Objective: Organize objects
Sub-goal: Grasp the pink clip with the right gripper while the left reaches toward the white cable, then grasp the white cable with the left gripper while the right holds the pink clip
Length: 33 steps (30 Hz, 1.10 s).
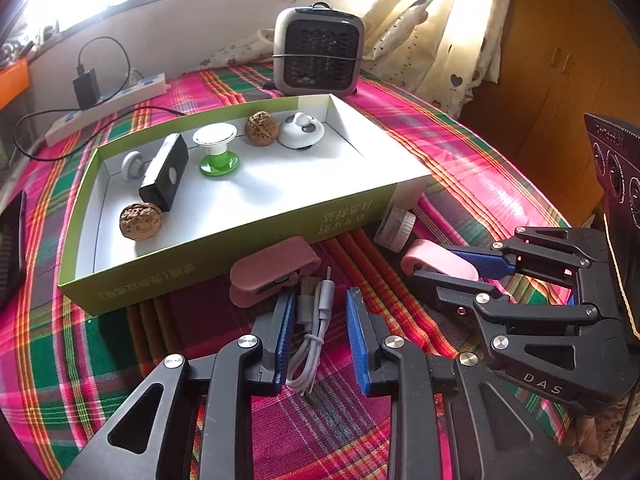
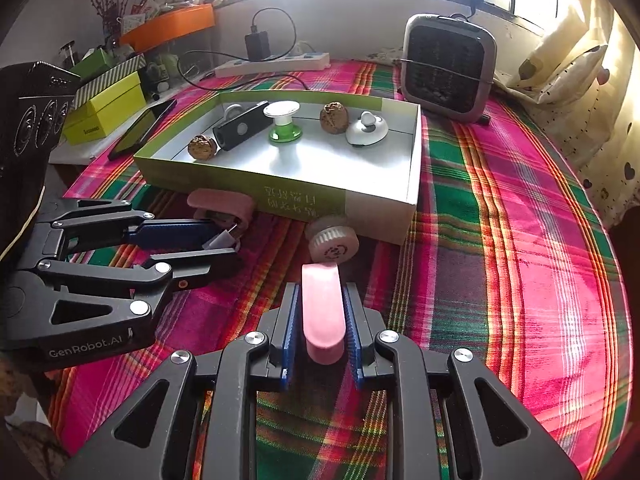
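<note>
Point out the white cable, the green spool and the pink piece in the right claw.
white cable (image 1: 312,332), left wrist view, on the coiled middle between the pads.
green spool (image 1: 218,162), left wrist view, on its green base.
pink piece (image 2: 323,312), right wrist view, on its flat top face.

Phone (image 1: 12,248) cut by left edge, white cable (image 1: 314,332) partly behind fingers (plug end visible), box lettering unreadable

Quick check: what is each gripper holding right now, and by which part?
The right gripper clamps the pink piece across its sides, along most of its length. The left gripper holds nothing: its jaws stand open around the white USB cable.
</note>
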Each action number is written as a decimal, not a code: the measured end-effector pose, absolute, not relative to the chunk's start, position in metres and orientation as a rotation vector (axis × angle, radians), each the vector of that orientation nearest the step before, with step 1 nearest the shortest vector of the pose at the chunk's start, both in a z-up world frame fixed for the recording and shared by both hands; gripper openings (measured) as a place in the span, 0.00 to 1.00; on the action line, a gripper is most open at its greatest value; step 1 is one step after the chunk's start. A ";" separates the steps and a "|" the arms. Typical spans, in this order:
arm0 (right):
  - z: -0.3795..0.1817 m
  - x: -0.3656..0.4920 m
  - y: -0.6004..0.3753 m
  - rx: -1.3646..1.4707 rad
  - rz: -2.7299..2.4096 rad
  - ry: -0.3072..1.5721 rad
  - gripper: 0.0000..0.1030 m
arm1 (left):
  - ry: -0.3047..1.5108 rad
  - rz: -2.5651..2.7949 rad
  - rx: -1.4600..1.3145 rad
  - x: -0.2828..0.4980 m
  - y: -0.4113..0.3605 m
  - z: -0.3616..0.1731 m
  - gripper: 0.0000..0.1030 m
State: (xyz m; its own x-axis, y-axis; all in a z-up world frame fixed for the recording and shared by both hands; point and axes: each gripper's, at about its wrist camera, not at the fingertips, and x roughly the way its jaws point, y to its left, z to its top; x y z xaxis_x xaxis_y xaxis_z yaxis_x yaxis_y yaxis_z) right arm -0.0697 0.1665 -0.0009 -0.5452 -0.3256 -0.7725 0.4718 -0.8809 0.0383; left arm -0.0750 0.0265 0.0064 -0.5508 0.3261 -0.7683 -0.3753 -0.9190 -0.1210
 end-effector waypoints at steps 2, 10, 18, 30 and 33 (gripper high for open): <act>-0.001 -0.069 0.166 1.152 -2.410 0.250 0.21 | 0.084 2.472 -1.200 -0.075 0.026 0.006 0.17; -0.001 -0.070 0.164 1.154 -2.425 0.264 0.19 | 0.058 2.479 -1.202 -0.075 0.024 0.006 0.16; -0.001 -0.070 0.164 1.155 -2.432 0.266 0.18 | 0.064 2.484 -1.206 -0.075 0.024 0.006 0.15; 0.000 -0.070 0.164 1.163 -2.444 0.246 0.18 | 0.051 2.488 -1.216 -0.075 0.023 0.007 0.15; 0.000 -0.071 0.164 1.164 -2.445 0.240 0.18 | 0.054 2.490 -1.215 -0.074 0.023 0.006 0.15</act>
State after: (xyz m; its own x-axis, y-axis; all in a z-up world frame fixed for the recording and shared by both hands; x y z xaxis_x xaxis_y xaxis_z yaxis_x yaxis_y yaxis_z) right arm -0.0706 0.1643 -0.0001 -0.5614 -0.2966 -0.7726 0.4412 -0.8971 0.0237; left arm -0.0744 0.0229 0.0065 -0.5608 0.3088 -0.7682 -0.3417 -0.9314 -0.1250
